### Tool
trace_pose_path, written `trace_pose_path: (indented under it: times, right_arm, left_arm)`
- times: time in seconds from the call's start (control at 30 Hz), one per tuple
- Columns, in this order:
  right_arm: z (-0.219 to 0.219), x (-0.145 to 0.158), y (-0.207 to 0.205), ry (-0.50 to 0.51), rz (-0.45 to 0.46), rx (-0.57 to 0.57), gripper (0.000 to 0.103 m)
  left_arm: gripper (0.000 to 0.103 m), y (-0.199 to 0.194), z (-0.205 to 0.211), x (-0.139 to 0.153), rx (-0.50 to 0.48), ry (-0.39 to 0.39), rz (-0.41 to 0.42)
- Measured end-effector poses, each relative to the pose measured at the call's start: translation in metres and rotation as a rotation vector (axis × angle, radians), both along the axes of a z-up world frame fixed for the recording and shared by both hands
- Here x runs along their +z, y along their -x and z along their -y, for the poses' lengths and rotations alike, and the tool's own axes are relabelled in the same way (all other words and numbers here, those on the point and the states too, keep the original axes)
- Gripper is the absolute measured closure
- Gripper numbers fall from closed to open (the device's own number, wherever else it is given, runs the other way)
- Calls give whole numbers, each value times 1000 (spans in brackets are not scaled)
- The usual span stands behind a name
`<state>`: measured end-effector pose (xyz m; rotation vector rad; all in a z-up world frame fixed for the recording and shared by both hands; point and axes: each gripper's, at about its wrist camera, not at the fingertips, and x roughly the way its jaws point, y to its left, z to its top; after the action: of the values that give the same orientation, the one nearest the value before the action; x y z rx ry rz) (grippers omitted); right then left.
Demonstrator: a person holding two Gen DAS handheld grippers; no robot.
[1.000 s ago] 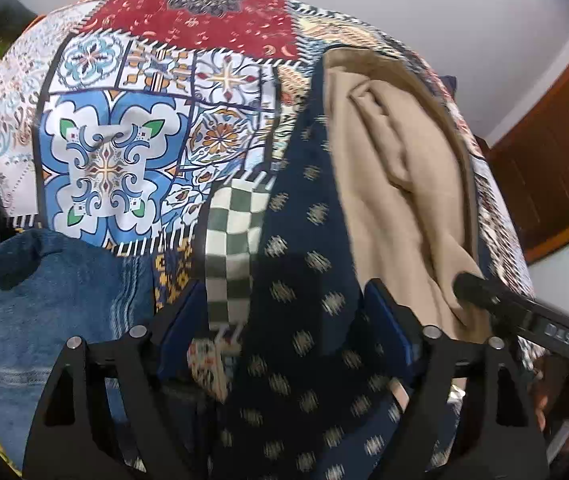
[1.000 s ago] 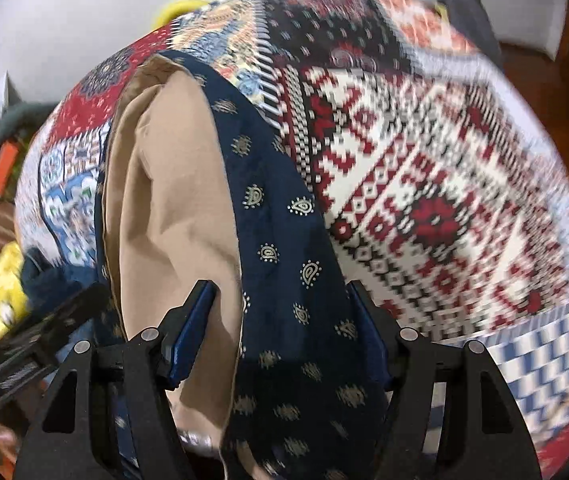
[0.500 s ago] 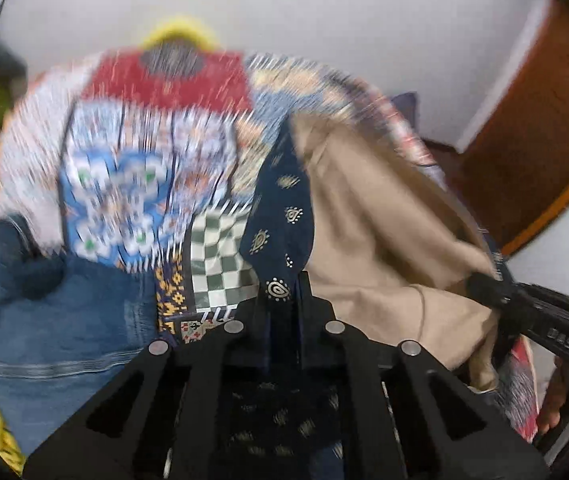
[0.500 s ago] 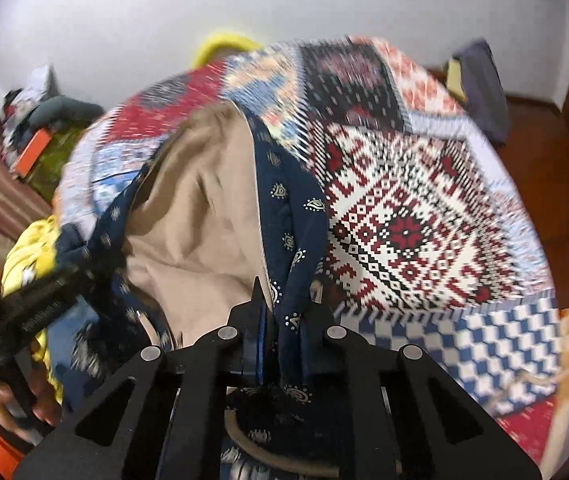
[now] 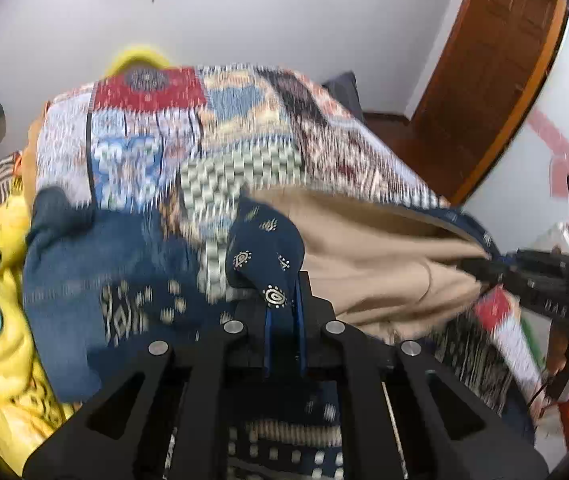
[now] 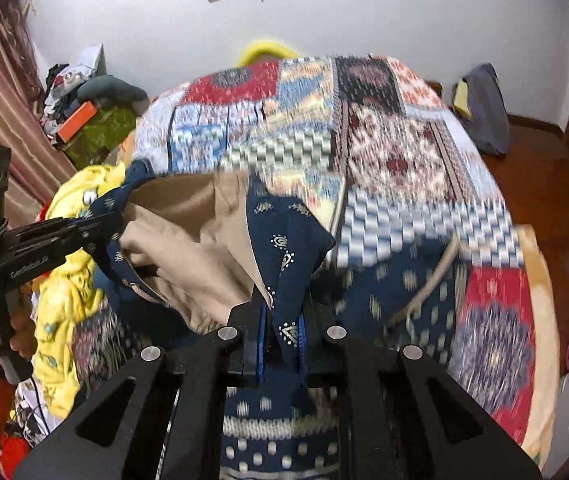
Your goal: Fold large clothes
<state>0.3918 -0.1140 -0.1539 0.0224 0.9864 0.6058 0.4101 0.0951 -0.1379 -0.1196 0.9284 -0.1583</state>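
Over patchwork bedspread – both grippers clamp navy garment; jeans, yellow clothes leftward.

White wall, wooden door, perhaps curtain

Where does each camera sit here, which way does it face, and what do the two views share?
Left wrist: sits on the left gripper, looks along its fingers over the bed; the right gripper and its hand show at the right edge.
Right wrist: sits on the right gripper, faces the same bed; the left gripper and hand show at the left edge.
Shared: the navy patterned garment with tan lining, clamped by both; the patchwork quilt; the yellow cloth; the white wall.
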Motion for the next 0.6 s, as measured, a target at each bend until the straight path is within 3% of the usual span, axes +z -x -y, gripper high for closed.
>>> trace_pose_path:
  times: [0.13, 0.27, 0.37, 0.47, 0.6]
  right_arm:
    - [12, -28, 11, -1, -63, -35, 92]
    - [18, -42, 25, 2, -73, -41, 91]
    - [19, -48, 32, 30, -67, -46, 89]
    - [17, -51, 35, 87, -49, -47, 79]
    - [13, -38, 41, 156, -10, -36, 68]
  left_arm:
    - [94, 25, 3, -36, -4, 5, -81]
    - [92, 36, 3, -69, 13, -18, -127]
    - [86, 42, 2, -94, 39, -36, -155]
    - [85, 46, 0, -96, 48, -19, -141]
    - [81, 47, 6, -85, 33, -63, -134]
